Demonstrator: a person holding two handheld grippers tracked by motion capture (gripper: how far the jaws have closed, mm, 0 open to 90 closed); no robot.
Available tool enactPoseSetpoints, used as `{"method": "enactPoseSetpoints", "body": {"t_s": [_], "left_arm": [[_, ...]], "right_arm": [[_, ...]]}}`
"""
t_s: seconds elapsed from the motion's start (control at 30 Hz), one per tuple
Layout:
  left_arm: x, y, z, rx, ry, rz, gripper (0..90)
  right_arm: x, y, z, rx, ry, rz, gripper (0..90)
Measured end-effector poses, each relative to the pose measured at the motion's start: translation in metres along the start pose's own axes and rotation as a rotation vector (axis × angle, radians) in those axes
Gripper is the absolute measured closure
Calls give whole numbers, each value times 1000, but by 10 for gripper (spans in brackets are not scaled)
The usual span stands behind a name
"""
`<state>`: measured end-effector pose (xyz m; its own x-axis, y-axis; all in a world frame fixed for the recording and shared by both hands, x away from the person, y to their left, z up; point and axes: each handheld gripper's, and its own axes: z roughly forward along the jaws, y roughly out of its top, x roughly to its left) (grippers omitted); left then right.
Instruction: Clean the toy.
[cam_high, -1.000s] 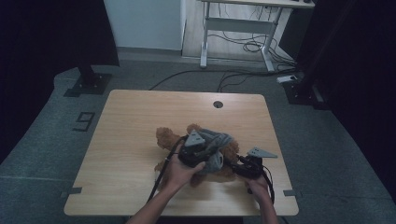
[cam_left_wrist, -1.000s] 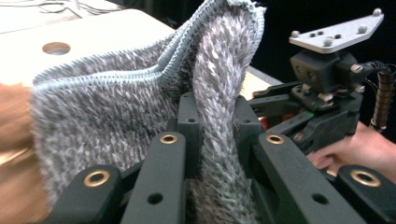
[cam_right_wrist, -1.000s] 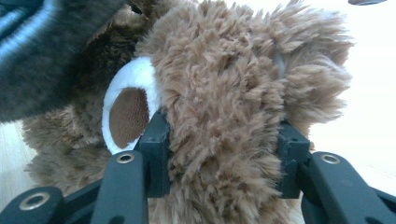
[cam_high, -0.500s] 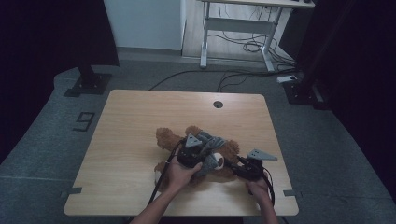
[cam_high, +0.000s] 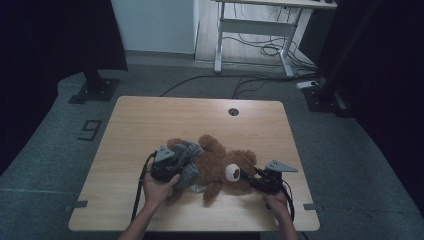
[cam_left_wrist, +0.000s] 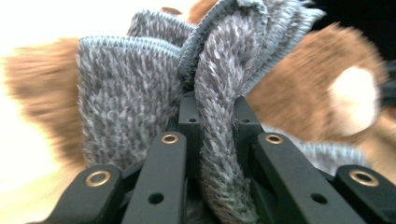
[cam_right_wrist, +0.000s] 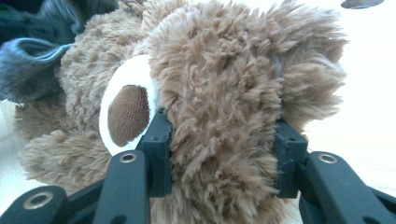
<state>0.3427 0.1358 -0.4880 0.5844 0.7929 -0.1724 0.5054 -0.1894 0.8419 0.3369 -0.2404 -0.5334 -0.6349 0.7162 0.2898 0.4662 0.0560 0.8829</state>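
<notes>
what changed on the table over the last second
The left gripper, shut on the grey cloth, slid left along the teddy bear, drawing the cloth from near the head toward the body's far end. The right gripper stayed clamped on the bear's head, and the bear kept its place.

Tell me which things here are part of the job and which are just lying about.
In the job:
- brown plush teddy bear, head clamped in the right tool
- grey fuzzy knitted garment, pinched in the left tool

Lying about:
- white-framed desk
- floor cables
</notes>
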Motion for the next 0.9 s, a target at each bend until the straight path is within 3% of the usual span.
{"method": "enactPoseSetpoints", "body": {"t_s": [0.03, 0.07, 0.3, 0.43, 0.47, 0.6, 0.7, 0.73, 0.8, 0.9], "left_arm": [[0, 0, 0, 0, 0, 0, 787], [5, -9, 3, 30, 40, 32, 787], [16, -19, 6, 72, 65, 38, 788], [26, -27, 6, 85, 75, -9, 788], [33, -29, 5, 100, 75, -41, 788], [38, -27, 2, 100, 75, -65, 788], [30, -21, -11, 40, 101, -10, 790], [22, -16, -21, -15, 81, 11, 791], [12, -7, -33, -70, 70, 44, 791], [-8, 13, -46, -136, 20, 78, 791]], "right_arm": [[0, 0, 0, 0, 0, 0, 523], [0, 0, 0, -1, 0, 3, 523], [0, -1, 0, -4, 2, 9, 523], [0, -1, 0, -3, 5, 9, 523], [0, -1, 0, -3, 7, 9, 523], [-1, -1, 0, -1, 7, 8, 523], [-1, -1, 0, -2, 7, 11, 523], [-1, -1, 0, -2, 8, 11, 522], [-2, -1, 0, -2, 12, 14, 522], [-2, -1, 0, -2, 12, 12, 522]]}}
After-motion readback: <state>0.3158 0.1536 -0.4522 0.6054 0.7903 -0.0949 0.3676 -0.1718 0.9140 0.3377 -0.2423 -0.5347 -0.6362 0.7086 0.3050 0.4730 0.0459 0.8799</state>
